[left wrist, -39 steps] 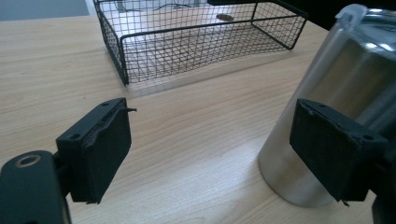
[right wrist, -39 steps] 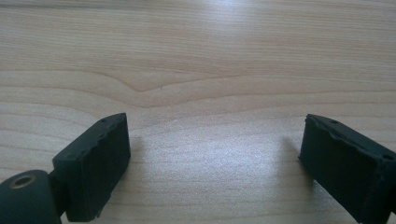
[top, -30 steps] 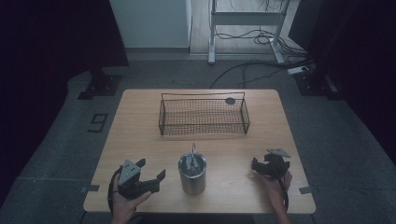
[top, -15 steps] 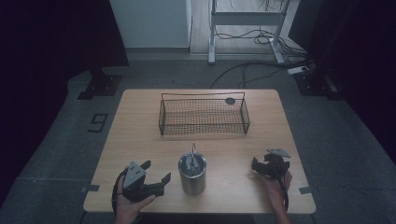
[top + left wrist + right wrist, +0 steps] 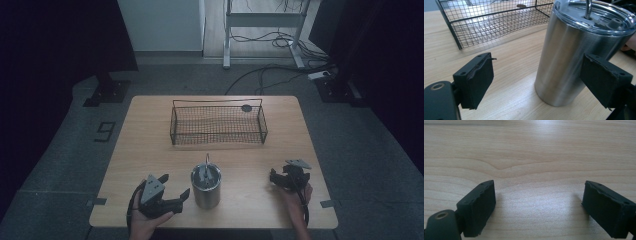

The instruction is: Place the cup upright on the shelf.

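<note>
Steel cup [image 5: 205,187] upright on the table [image 5: 150,140], near the front edge, between the two hands; long axis vertical, clear lid on top with a metal straw [image 5: 207,161] rising from it. Left gripper [image 5: 170,192] just beside the cup, on its left, fingers spread wide and pointing toward it. In the left gripper view [image 5: 537,87], cup [image 5: 571,57] off to the right of the gap, partly in front of the right finger [image 5: 605,81], not yet between the two; left finger [image 5: 475,77] over bare wood. Apart, not touching, as far as can be told. Right gripper [image 5: 282,179] well apart from the cup, on its right, fingers [image 5: 477,206] spread over bare table, holding nothing. Left hand clearly the nearer; probably a small shift needed to centre the cup between the fingers before closing. Smooth round steel wall, likely slippery. Wire basket [image 5: 218,123] farther back on the table, empty but for a small dark disc [image 5: 246,107] seen at its far right corner. Plenty of free table around the cup.
</note>
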A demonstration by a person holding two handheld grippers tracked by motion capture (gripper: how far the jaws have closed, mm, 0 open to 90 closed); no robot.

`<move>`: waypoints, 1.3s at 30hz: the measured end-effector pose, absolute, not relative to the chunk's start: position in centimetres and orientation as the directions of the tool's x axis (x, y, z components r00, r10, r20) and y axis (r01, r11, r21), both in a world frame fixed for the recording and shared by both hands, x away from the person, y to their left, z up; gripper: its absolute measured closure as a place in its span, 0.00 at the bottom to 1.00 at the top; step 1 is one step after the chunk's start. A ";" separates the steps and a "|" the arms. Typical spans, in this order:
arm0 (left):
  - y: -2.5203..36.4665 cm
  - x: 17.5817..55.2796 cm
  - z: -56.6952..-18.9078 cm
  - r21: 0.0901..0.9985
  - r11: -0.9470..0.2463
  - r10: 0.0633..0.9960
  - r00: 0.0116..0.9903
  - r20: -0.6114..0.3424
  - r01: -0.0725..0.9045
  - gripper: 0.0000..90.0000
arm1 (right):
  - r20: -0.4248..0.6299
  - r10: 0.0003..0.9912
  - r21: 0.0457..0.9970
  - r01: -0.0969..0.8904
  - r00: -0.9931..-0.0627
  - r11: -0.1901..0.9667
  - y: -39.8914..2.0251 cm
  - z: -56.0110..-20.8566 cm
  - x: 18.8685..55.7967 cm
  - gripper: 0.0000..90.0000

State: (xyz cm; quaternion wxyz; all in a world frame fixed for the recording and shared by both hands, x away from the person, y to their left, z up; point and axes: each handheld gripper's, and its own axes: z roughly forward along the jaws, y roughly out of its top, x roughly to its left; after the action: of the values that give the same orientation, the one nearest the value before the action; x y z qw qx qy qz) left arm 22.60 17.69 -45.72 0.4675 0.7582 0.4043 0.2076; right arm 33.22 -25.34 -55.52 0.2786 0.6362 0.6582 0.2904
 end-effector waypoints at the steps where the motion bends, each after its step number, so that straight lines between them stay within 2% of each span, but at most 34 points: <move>1: 17.6 22.6 -45.7 0.877 -0.238 0.806 0.588 -0.062 0.418 0.14 | 0.003 0.999 0.737 0.675 -0.036 0.022 -25.3 -55.5 33.2 0.13; 28: 15.6 22.4 -46.0 0.873 -0.278 0.769 0.637 -0.049 0.402 0.11 | 0.004 0.999 0.739 0.674 -0.033 0.019 -25.3 -55.5 33.2 0.14; 39: 14.0 22.3 -46.5 0.856 -0.318 0.733 0.679 -0.051 0.408 0.05 | 0.004 0.999 0.739 0.674 -0.033 0.019 -25.3 -55.5 33.2 0.14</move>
State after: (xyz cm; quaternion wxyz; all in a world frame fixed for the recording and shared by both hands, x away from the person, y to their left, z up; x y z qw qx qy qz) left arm 22.33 13.99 -46.50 0.4598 0.7924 0.3598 0.1767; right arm 33.20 -25.35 -55.52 0.2795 0.6367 0.6569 0.2915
